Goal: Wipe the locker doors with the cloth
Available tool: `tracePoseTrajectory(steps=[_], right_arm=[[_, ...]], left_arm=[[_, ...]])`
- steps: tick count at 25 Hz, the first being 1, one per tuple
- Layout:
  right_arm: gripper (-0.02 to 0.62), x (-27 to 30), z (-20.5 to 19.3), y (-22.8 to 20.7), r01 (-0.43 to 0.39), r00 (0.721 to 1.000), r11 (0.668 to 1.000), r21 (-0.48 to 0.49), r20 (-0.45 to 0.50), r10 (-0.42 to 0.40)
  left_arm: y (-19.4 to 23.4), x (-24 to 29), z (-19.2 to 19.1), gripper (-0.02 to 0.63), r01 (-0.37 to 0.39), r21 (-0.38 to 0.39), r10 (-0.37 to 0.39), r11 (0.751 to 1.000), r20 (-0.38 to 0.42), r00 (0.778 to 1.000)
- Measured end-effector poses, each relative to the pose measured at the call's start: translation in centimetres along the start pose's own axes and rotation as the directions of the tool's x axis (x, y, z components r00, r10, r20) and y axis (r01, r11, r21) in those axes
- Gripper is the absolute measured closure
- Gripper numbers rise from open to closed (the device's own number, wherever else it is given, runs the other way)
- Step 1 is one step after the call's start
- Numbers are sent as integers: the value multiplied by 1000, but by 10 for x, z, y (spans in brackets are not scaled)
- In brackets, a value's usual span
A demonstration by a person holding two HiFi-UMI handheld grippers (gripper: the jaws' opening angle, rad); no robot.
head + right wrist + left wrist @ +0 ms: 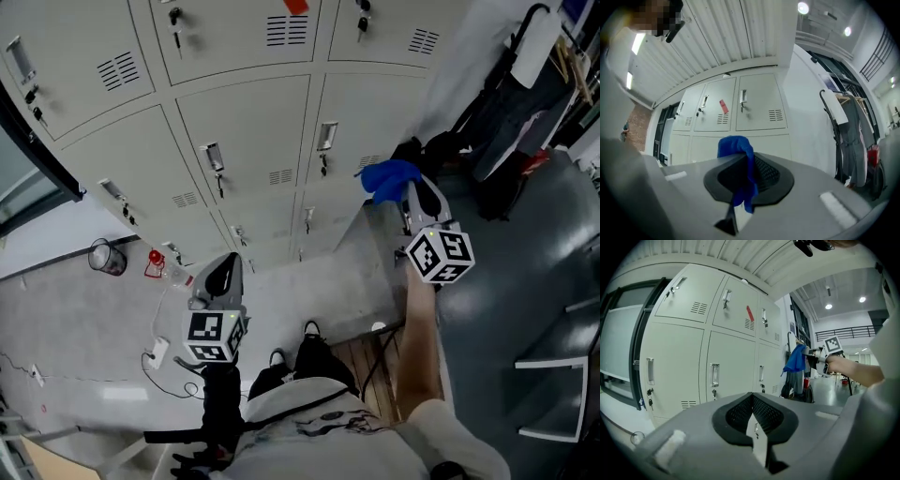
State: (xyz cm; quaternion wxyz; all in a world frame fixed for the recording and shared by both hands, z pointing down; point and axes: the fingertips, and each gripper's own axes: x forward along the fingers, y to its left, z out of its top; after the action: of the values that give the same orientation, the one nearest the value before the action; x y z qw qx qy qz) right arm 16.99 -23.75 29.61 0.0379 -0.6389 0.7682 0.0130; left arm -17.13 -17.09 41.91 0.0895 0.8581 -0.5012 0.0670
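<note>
Grips the blue cloth (737,154) in the right gripper (740,185), jaws pressed together on a fold of it with only the fabric between them. Leaves most of the cloth bunched in a lump above the black ribbed pads (766,174), with a narrower tail hanging down past the pinch point.

From the head view, holds that cloth (388,178) out ahead of the right gripper (409,199) on an outstretched forearm (417,347). Sets it in front of the right-hand column of the grey locker doors (246,131), level with the lower rows. In the left gripper view, hangs the cloth (795,359) just off the locker fronts rather than flat against them. Cannot tell for sure whether any edge touches the metal.

Carries the left gripper (223,272) low and to the left, well apart from the cloth, pointed toward the bottom row of lockers. Shows in its own view the left gripper (753,423) with jaws closed on each other, pads meeting in a tight V and nothing caught between them.

As to markings, bears black-and-white square patterns on the marker cubes (439,255), one on each gripper. Has a red tag (723,106) stuck on one upper door, its print too small to read. Has louvred vent slots (286,30) and chrome handle plates (326,135) on the doors, with keys (323,167) hanging from several locks. Offers nothing on them large enough to read.
</note>
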Motion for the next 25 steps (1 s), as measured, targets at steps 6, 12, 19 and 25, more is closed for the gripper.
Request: tracePoseTrajectory(steps=[6, 12, 19, 25], right_arm=[[561, 93, 42, -88, 13, 999, 994, -108, 46, -8], [561, 179, 61, -135, 25, 999, 969, -247, 37, -16], [563, 206, 42, -144, 62, 996, 956, -287, 78, -41], [562, 199, -30, -151, 40, 998, 957, -286, -25, -49]], left_arm=[[6, 57, 27, 606, -102, 23, 101, 995, 30, 994], [0, 99, 49, 606, -164, 26, 162, 986, 46, 986], [8, 129, 53, 606, -189, 29, 188, 981, 31, 982], [7, 146, 50, 606, -179, 35, 178, 983, 13, 984]])
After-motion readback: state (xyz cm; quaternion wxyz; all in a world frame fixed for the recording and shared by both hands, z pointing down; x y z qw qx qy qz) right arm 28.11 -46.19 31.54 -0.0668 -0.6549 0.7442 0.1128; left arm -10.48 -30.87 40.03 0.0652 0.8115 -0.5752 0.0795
